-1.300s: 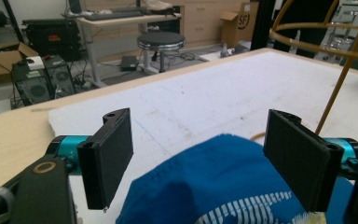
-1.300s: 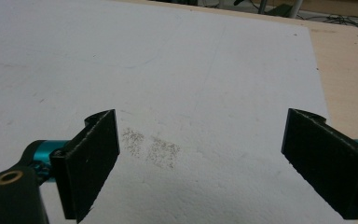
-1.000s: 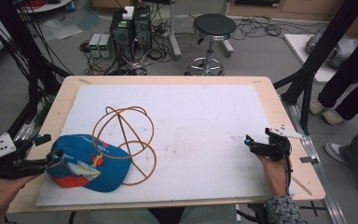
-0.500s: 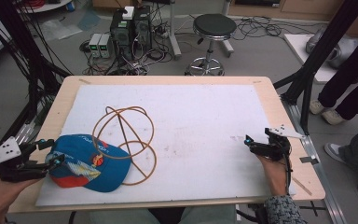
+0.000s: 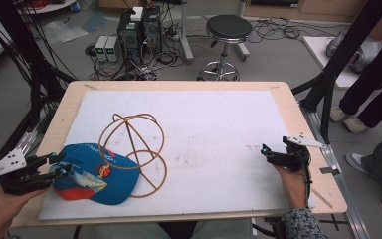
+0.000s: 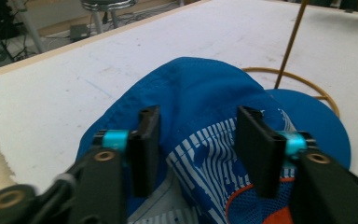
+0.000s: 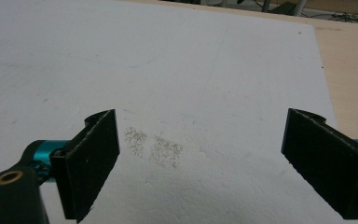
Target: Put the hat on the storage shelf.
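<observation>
my left gripper (image 6: 196,144) sits at the near left corner of the bench, its flat black fingers (image 6: 145,154) half closed around the soft crown of a blue cap (image 5: 97,172). the fingers have just been closing, with the cap's fabric bulging between them; i cannot tell whether the pads press it yet. the cap is rounded cloth, with white stripes on a blue panel and orange mesh near its rim. it lies on the white sheet (image 5: 219,129) covering the wooden bench (image 5: 303,124), overlapping a thin tan wire frame (image 5: 134,144) of curved hoops just beyond it. my right gripper (image 5: 271,154) rests well apart at the near right edge, fingers spread wide over bare, faintly smudged sheet. beyond the bench stands a round black stool (image 5: 229,27) amid cables.
</observation>
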Demonstrator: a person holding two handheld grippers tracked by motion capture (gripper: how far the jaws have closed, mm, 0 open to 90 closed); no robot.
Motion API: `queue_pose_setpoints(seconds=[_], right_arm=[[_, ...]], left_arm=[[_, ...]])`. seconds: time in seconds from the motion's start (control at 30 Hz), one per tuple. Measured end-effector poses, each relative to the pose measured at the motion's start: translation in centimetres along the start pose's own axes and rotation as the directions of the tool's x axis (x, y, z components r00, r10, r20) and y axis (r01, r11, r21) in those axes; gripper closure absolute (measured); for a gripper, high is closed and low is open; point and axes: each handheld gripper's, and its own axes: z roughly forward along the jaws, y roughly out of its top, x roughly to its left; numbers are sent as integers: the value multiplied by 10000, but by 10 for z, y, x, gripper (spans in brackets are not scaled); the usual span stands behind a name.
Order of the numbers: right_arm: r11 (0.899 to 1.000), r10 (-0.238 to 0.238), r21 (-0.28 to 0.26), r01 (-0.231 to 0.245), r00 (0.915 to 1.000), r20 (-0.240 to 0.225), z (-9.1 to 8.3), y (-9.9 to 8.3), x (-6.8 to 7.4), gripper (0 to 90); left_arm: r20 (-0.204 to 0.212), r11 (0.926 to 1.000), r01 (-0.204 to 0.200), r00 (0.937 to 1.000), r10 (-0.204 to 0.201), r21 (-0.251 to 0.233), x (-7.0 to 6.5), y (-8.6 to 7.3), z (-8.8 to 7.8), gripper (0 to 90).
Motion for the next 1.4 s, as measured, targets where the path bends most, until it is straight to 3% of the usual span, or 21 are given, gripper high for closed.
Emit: queue_pose_setpoints(seconds=[0.27, 0.33, 0.57, 0.93, 1.17, 1.4], right_arm=[[10000, 33, 10, -33, 10000, 0, 0, 0, 0, 103], [10000, 58, 23, -58, 10000, -6, 0, 0, 0, 103], [9999, 148, 6, -148, 9999, 44, 0, 0, -2, 103], [9995, 321, 29, -321, 9995, 54, 0, -1, -4, 103], [9989, 476, -34, -476, 9989, -3, 2, 0, -4, 103], [9988, 497, -22, -497, 9988, -30, 1, -1, -5, 103]], left_arm=[[416, 9997, -86, 9991, 95, -221, 0, -1, -1, 764], [614, 9994, 38, 9981, -17, -341, -2, 2, -2, 857], [874, 9965, 146, 9961, -73, -826, -5, 12, -6, 878], [636, 9870, 28, 9979, 75, -1605, -9, 44, -19, 880], [111, 9841, -299, 9994, 323, -1753, 0, 73, -26, 880], [-449, 9753, -522, 9980, 435, -2145, 12, 102, -30, 880]])
